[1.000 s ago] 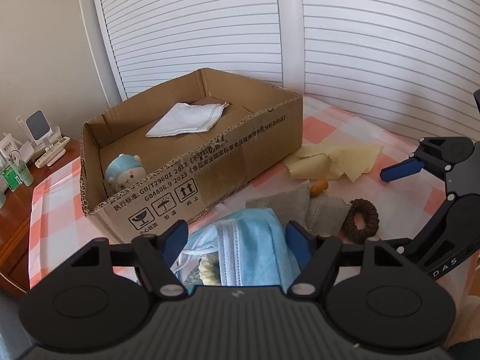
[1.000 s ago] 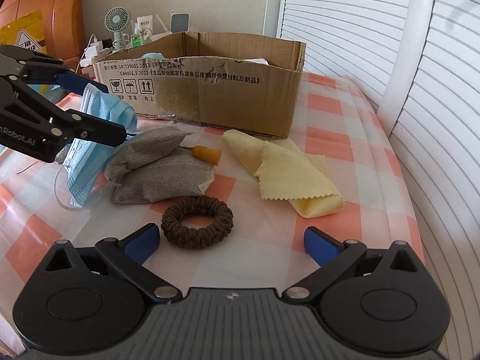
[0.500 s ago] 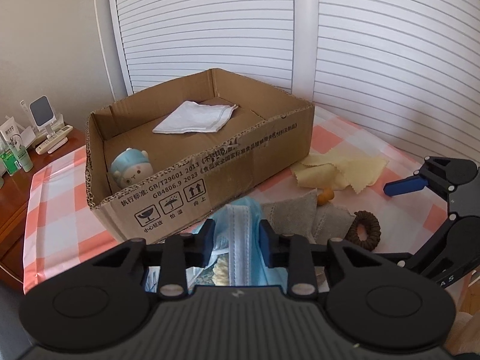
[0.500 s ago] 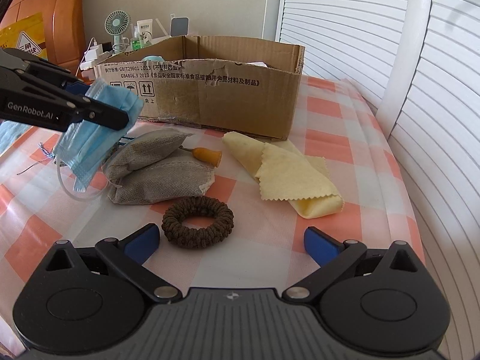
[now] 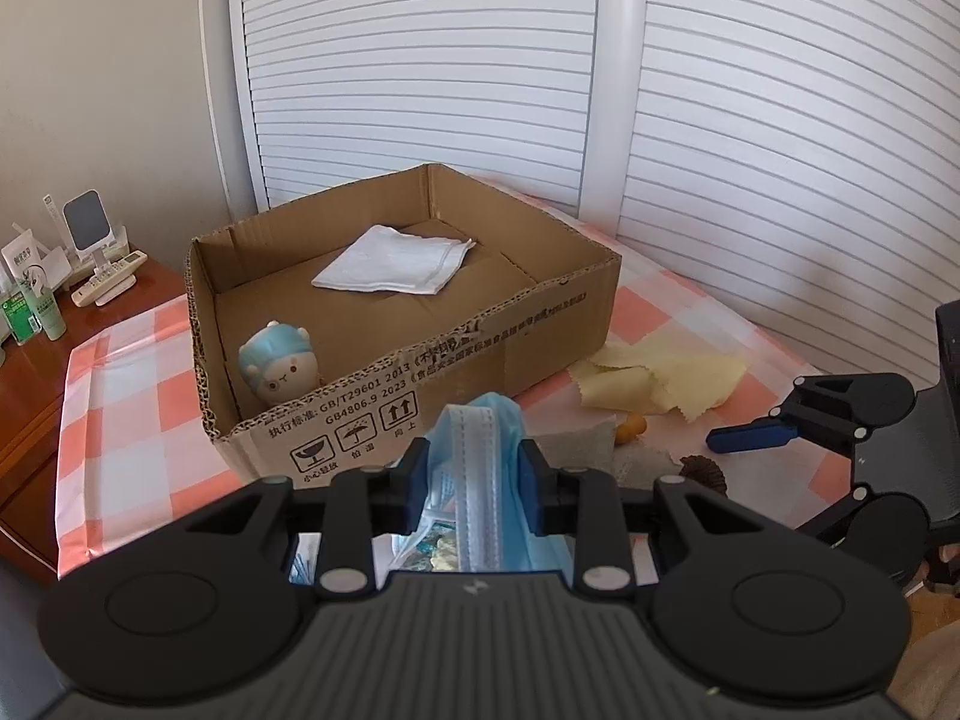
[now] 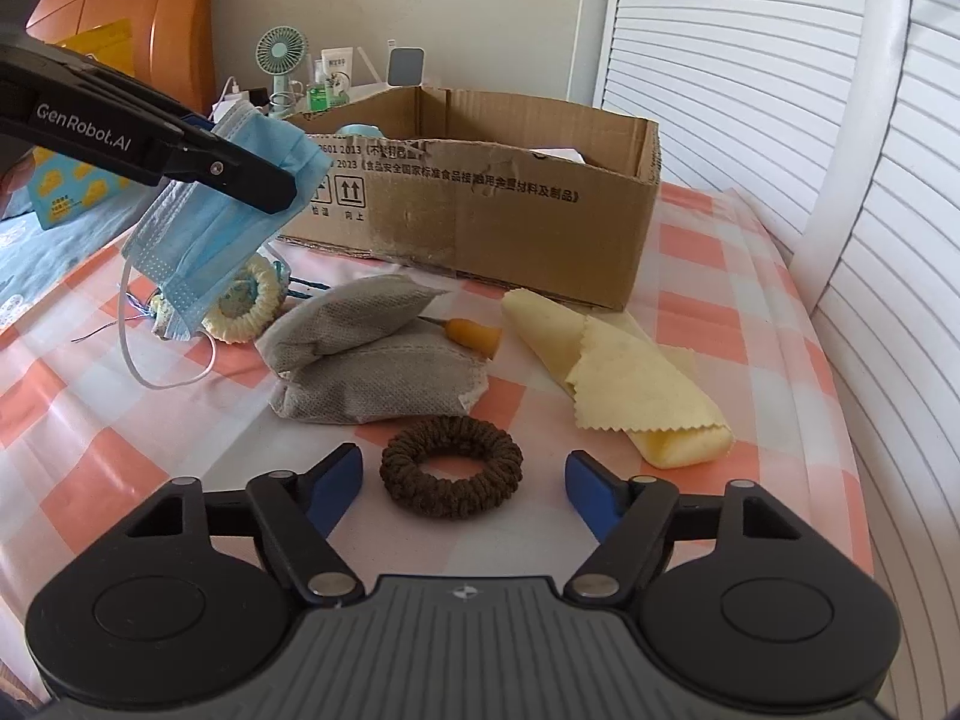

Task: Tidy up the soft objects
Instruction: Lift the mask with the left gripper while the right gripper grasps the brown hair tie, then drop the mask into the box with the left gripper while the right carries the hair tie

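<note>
My left gripper (image 5: 474, 474) is shut on a blue face mask (image 5: 480, 450) and holds it off the cloth, just in front of the open cardboard box (image 5: 510, 336). From the right wrist view the mask (image 6: 222, 222) hangs from the left gripper's fingers (image 6: 240, 174) with its ear loop trailing. The box holds a folded white cloth (image 5: 393, 267) and a small blue-capped plush (image 5: 279, 363). My right gripper (image 6: 465, 477) is closing around a brown scrunchie (image 6: 451, 465); its pads stand apart from it on both sides.
On the checked tablecloth (image 6: 720, 252) lie two grey pouches (image 6: 372, 360), a yellow cloth (image 6: 624, 378), a small orange-handled tool (image 6: 474, 333) and a yellow crocheted ring (image 6: 243, 300). A wooden side table (image 5: 36, 360) with bottles and a phone stand is at the left.
The left gripper shut on the blue mask and lifted it off the table toward the box. The right gripper's fingers came closer together around the scrunchie.
</note>
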A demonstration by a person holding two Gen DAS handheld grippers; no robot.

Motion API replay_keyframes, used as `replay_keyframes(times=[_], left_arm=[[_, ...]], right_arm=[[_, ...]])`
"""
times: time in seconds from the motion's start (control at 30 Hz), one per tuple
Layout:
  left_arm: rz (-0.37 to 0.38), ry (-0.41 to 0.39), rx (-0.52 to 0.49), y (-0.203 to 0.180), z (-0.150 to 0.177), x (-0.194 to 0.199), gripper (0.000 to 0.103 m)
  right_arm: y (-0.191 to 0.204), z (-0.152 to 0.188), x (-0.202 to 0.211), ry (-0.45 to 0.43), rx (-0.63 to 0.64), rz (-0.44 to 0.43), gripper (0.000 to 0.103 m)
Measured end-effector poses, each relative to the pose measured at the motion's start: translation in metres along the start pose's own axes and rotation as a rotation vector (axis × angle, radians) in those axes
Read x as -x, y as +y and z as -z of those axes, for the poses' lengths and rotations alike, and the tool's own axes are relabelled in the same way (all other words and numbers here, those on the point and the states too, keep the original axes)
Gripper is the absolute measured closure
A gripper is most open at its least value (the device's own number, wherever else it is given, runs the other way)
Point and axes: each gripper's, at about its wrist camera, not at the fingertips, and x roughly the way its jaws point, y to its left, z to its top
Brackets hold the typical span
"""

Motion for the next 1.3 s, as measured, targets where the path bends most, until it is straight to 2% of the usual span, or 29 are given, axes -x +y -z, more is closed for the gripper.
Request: replay_keyframes(times=[0.13,0.23,0.47,0.93,1.13,1.3], left_arm=[[0.021,0.021,0.037,0.004,-0.005,0.000,0.075],[0.029,0.019,0.056,0.005,-0.010,0.003,0.075],[0.011,0.021,0.082,0.004,-0.023,0.013,0.075],[-0.022,-0.015,0.036,-0.004,-0.068,0.034,0.075],[-0.050,-0.039,0.031,0.003,-0.097,0.031,0.075],[-0.091,-0.049,0.032,0.018,-0.128,0.013,0.075]], right_arm=[[0.000,-0.003,0.002,0.009,-0.006,-0.011,0.051],[0.001,-0.004,0.005,0.026,-0.007,0.008,0.058],[-0.007,-0.005,0.026,0.028,-0.040,-0.001,0.060],[-0.010,-0.019,0.068,-0.020,0.011,-0.026,0.061],[-0.013,-0.027,0.076,-0.043,0.026,-0.026,0.061],[-0.019,-0.036,0.078,-0.060,0.009,-0.017,0.061]])
